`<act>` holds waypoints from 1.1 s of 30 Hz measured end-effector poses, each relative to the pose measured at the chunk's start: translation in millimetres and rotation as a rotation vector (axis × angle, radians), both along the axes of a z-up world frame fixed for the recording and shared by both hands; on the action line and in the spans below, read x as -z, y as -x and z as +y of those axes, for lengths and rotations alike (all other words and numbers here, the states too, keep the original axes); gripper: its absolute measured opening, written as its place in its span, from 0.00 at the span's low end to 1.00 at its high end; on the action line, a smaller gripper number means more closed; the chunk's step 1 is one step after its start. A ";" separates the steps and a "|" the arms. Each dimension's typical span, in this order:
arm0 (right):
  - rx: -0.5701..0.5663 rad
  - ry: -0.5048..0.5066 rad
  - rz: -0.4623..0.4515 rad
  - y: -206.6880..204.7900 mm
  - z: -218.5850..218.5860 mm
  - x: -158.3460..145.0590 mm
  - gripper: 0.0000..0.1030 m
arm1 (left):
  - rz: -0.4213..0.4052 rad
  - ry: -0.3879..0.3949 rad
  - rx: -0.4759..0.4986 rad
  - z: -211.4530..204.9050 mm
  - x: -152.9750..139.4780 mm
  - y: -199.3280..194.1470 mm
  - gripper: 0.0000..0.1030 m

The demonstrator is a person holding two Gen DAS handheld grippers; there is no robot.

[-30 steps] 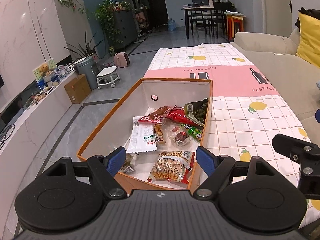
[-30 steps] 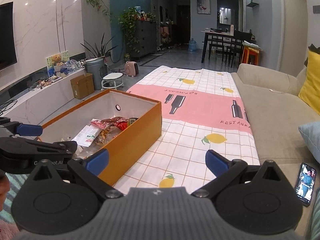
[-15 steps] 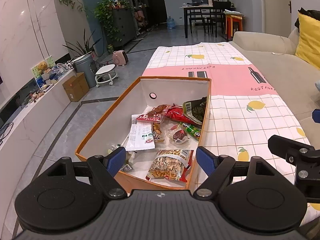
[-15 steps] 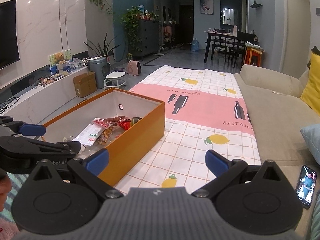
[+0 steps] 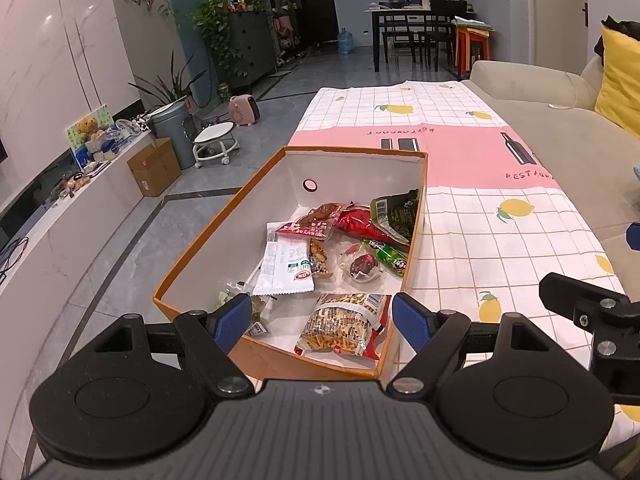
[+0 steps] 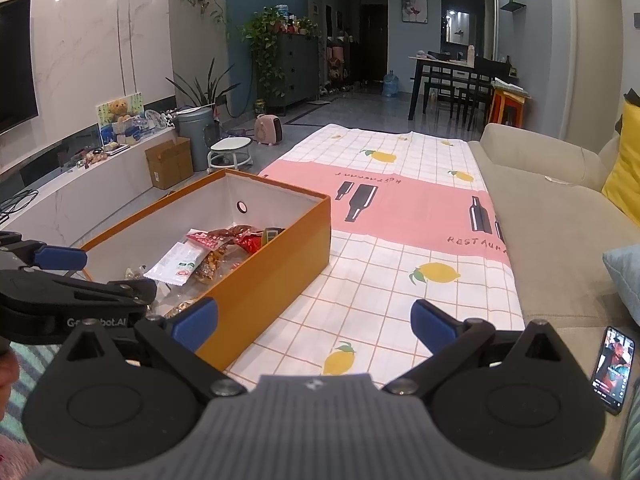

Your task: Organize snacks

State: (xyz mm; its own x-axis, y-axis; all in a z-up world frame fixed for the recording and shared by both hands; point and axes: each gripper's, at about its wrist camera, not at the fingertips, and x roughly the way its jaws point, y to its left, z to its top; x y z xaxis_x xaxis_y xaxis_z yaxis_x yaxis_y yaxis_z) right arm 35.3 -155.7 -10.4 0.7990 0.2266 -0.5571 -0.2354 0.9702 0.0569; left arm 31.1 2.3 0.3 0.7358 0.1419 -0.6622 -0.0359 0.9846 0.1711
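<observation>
Snacks [image 5: 340, 256] lie loose inside the orange box [image 5: 200, 264] on the tablecloth [image 5: 480, 240]. Left wrist view: left gripper [image 5: 322, 318] hovers over the near box end, jaws apart, empty, with the cracker bag [image 5: 346, 324] between them. Descend straight, clear of the box wall, and pinch the bag's middle.

Right wrist view: right gripper [image 6: 314, 320] hangs over bare cloth beside the box, jaws apart, empty. Keep it clear of the left gripper.

At your twelve o'clock, snack packets [image 5: 340, 256] lie in the box [image 5: 224, 236] on the tablecloth [image 5: 492, 240]; sofa [image 5: 560, 136] at two.
</observation>
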 end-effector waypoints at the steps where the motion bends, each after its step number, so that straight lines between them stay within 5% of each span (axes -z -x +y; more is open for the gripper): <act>1: 0.001 0.000 0.002 -0.2 -0.1 0.3 0.96 | 0.000 0.001 0.000 0.3 -0.1 0.0 0.91; 33: 0.002 0.001 0.011 -1.1 0.2 0.7 0.96 | 0.003 0.005 -0.005 1.5 2.0 1.9 0.91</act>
State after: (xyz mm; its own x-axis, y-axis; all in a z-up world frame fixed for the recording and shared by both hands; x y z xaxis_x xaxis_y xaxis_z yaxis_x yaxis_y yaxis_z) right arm 36.4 -155.5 -11.1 0.7932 0.2239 -0.5663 -0.2325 0.9709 0.0582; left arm 29.2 3.8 -1.7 0.7331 0.1423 -0.6650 -0.0404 0.9852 0.1663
